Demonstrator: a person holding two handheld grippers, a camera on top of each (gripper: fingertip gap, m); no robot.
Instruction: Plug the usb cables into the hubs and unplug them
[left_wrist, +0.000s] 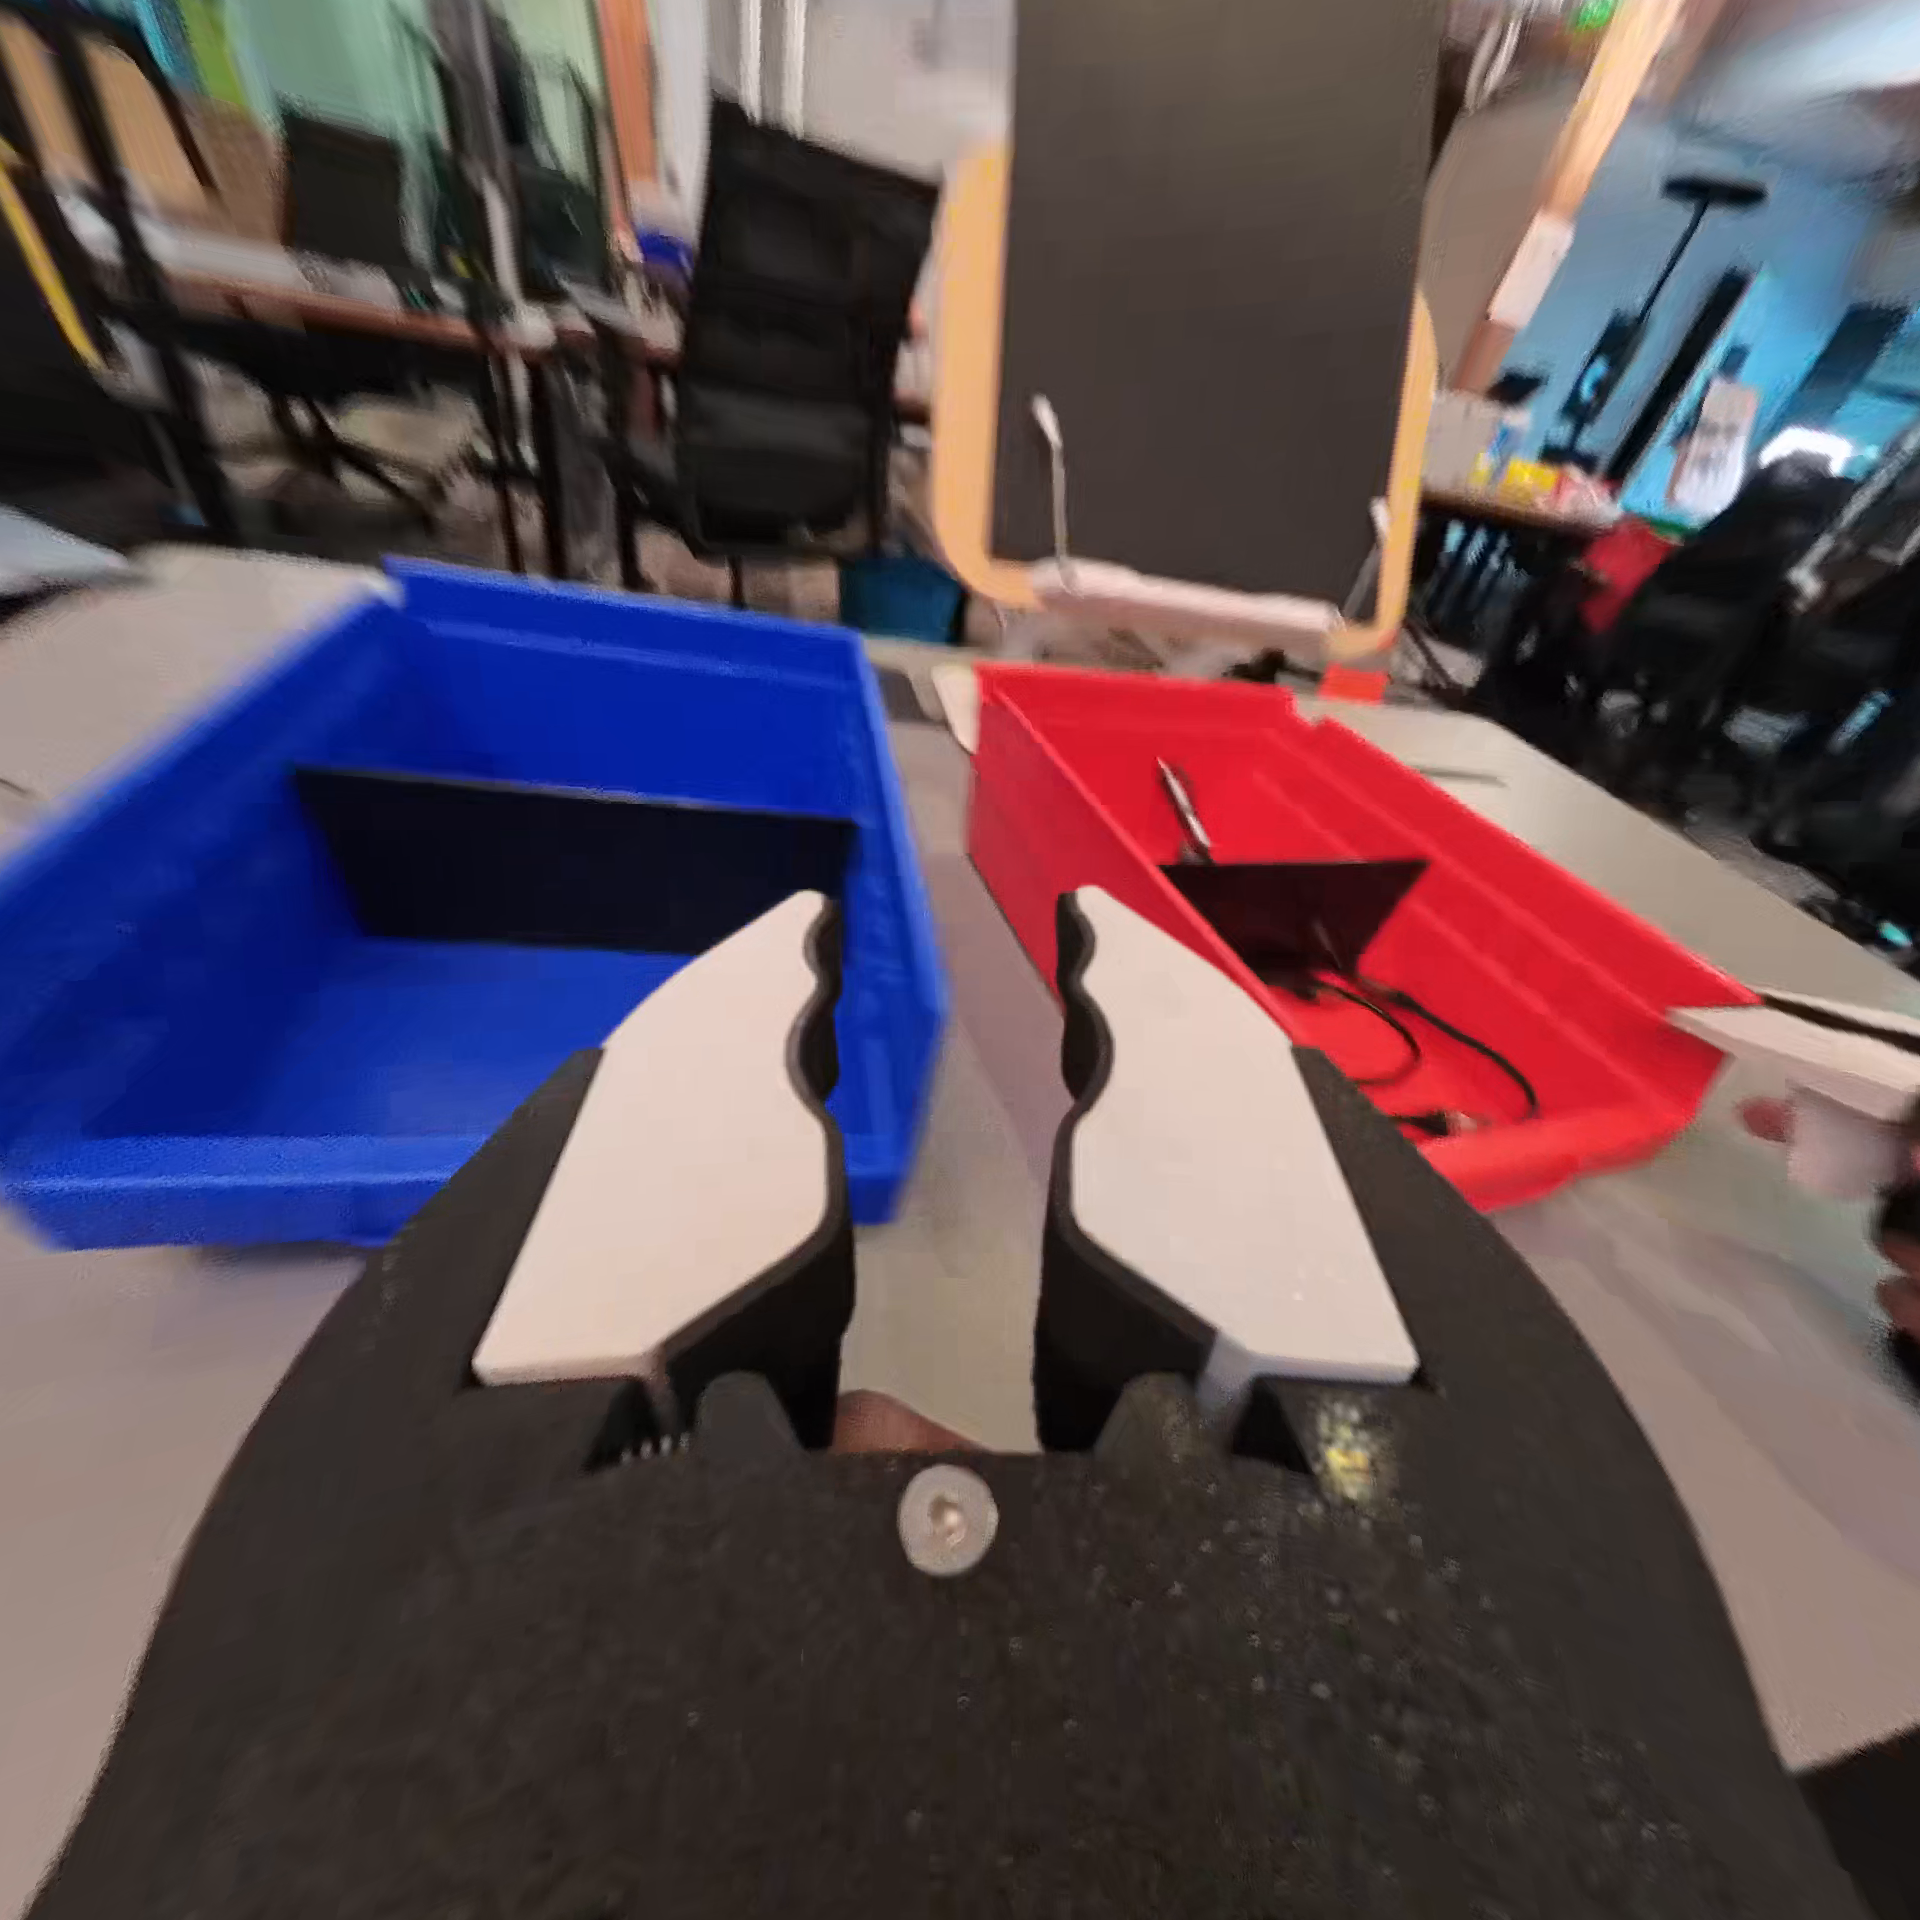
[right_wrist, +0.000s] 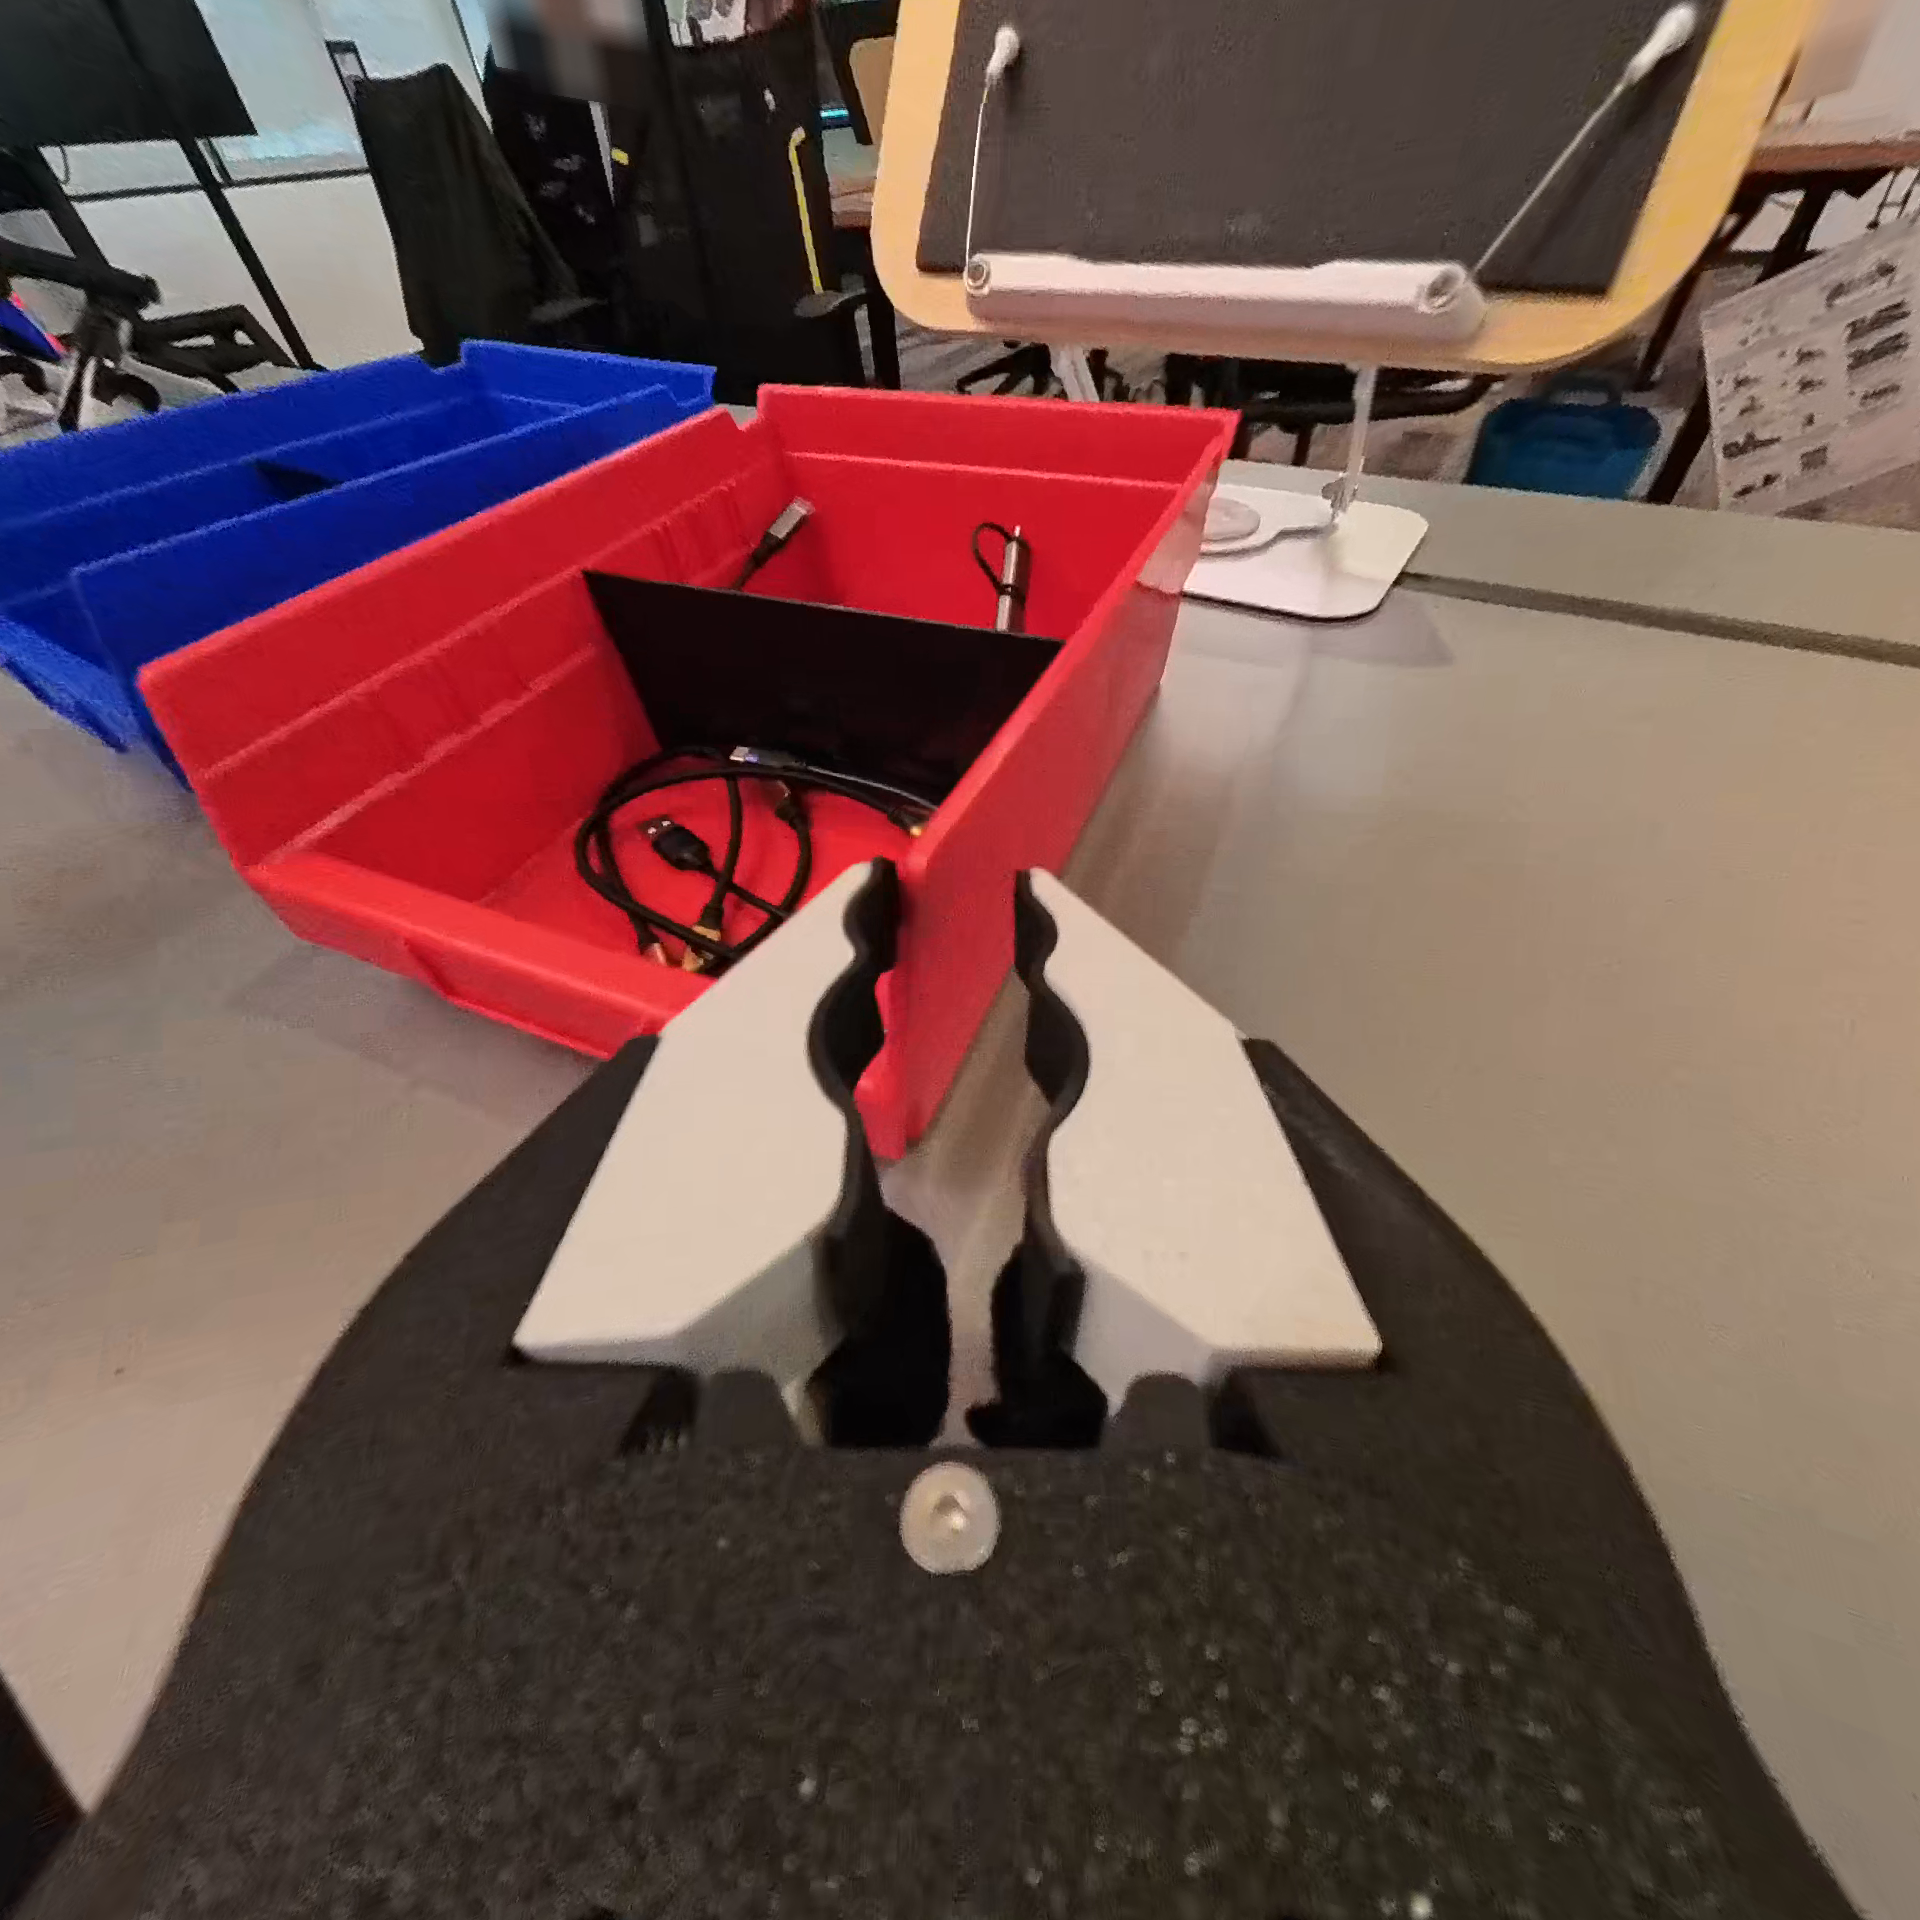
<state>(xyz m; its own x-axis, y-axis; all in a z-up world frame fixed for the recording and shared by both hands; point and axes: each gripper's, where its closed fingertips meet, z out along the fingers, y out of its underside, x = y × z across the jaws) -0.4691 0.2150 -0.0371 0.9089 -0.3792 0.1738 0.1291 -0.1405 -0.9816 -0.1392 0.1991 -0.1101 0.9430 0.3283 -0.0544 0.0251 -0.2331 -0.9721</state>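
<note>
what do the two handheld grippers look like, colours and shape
Both match. The left gripper and right gripper each have a broad, rough black body with a speckled surface and one silver screw at centre. Two pale grey fingers taper to a point, lined inside with wavy black pads. The left body bears a small yellowish smear. No cables or sleeves show.

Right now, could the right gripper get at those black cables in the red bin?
Probably yes: the right gripper is open beside the red bin, whose top is uncovered, and the black cables lie loose in its near compartment.
</note>
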